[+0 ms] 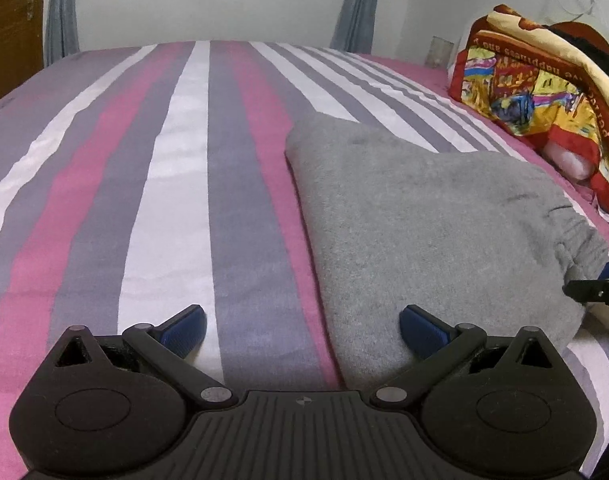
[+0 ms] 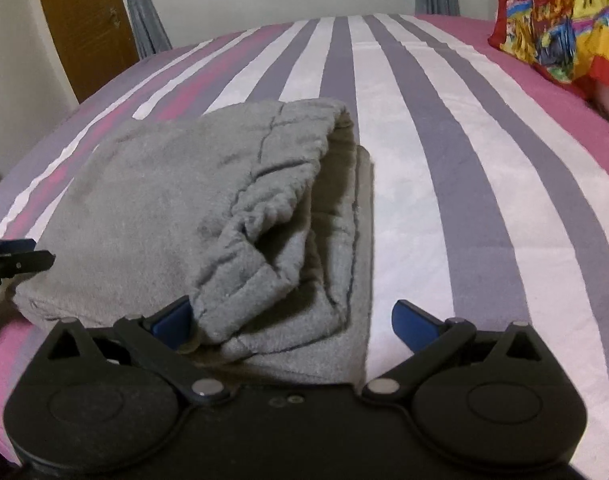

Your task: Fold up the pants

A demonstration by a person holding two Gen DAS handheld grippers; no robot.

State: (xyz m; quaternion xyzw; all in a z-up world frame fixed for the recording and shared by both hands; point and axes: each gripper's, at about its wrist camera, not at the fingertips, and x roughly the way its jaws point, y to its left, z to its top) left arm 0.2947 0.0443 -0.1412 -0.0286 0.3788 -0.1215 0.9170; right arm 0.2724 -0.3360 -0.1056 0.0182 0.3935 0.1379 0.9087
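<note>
The grey pants (image 1: 424, 216) lie folded in a compact stack on the striped bed sheet (image 1: 176, 184). My left gripper (image 1: 302, 326) is open, low over the sheet at the stack's left near corner, one pad over the cloth. The right gripper's tip (image 1: 596, 290) shows at the stack's right edge. In the right wrist view the pants (image 2: 176, 208) show their gathered waistband on top. My right gripper (image 2: 292, 320) is open, straddling the stack's near right corner, holding nothing. The left gripper's tip (image 2: 16, 260) shows at the left.
A folded colourful quilt (image 1: 540, 92) lies at the bed's right side, also in the right wrist view (image 2: 564, 24). A wall with a window and grey curtains (image 1: 356, 4) is behind the bed. A wooden door (image 2: 84, 20) stands at the left.
</note>
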